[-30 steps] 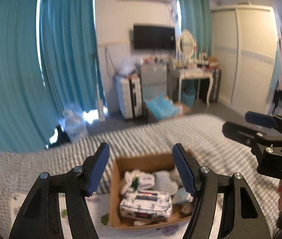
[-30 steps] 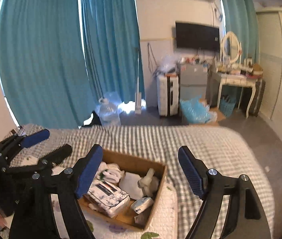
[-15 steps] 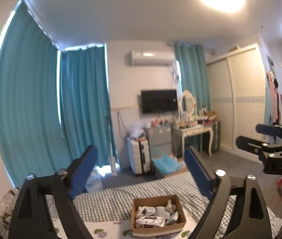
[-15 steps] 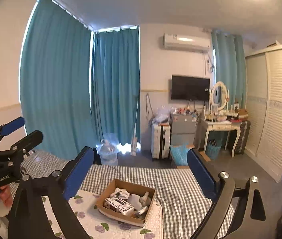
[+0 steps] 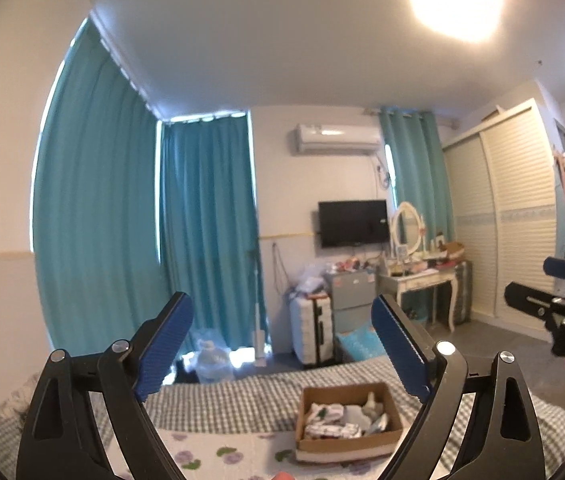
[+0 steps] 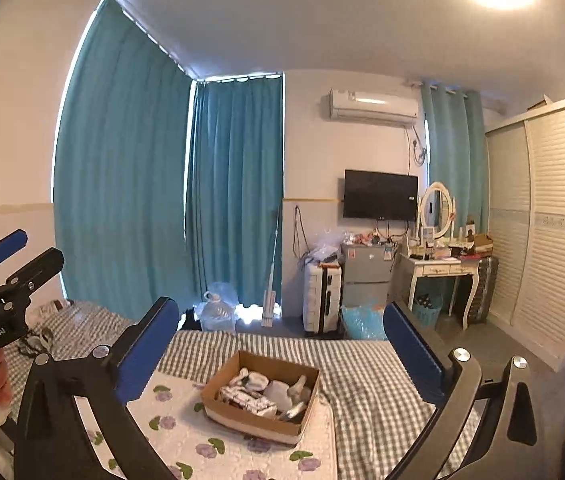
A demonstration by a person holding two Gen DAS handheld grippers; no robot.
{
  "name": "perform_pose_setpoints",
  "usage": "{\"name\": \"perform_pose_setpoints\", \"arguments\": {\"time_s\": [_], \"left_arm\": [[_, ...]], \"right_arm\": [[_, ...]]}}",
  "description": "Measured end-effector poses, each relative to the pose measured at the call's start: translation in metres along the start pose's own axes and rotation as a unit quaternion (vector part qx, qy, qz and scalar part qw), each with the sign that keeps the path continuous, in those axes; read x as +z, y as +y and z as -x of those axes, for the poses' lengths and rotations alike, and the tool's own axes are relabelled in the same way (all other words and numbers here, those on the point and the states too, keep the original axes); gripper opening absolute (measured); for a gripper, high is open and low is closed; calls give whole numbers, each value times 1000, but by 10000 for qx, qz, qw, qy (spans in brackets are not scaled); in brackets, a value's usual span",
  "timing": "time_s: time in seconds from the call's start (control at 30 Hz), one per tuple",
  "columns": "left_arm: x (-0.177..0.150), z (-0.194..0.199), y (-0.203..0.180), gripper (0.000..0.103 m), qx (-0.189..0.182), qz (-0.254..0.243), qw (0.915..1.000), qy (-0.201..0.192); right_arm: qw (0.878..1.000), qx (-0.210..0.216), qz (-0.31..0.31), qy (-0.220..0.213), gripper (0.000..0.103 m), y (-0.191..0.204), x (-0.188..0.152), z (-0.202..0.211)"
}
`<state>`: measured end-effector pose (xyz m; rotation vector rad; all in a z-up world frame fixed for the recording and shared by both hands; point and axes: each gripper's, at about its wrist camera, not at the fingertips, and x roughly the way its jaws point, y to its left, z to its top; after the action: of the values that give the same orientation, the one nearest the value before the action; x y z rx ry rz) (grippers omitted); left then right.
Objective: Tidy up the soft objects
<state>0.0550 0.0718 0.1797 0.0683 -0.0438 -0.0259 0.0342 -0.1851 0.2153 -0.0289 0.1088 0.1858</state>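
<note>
Soft objects (image 6: 260,394) lie heaped in cardboard box (image 6: 258,420) on bed (image 6: 362,380), well below both grippers. Left gripper (image 5: 282,344) and right gripper (image 6: 282,348) gape, empty, pulled up and back since a second ago. Judgement: sorting not begun. Beyond: teal curtains (image 6: 234,192), dressing table (image 6: 438,268).

I'm in a home bedroom: a checked bed (image 6: 362,392) in front, beyond it teal curtains (image 6: 238,196), a wall television (image 6: 380,195), a vanity desk (image 6: 440,266) and a louvred wardrobe (image 6: 554,220).

Teal curtains (image 6: 162,184); grey-checked bedspread (image 6: 362,384); brown box (image 6: 260,396); blue-padded tongs (image 6: 282,344).
</note>
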Motion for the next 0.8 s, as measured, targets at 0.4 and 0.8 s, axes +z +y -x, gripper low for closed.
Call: {"name": "perform_pose_setpoints", "arguments": {"time_s": [0.4,0.8], "left_arm": [[-143,-91,-17,92,-39,185,9953,946],[-186,-108,-26,92,60,92,9919,1263]], "right_arm": [[9972,-449,-258,530,103,-20,-137,-115],[9949,-370,-191,923,103,-24,-184,-144]]}}
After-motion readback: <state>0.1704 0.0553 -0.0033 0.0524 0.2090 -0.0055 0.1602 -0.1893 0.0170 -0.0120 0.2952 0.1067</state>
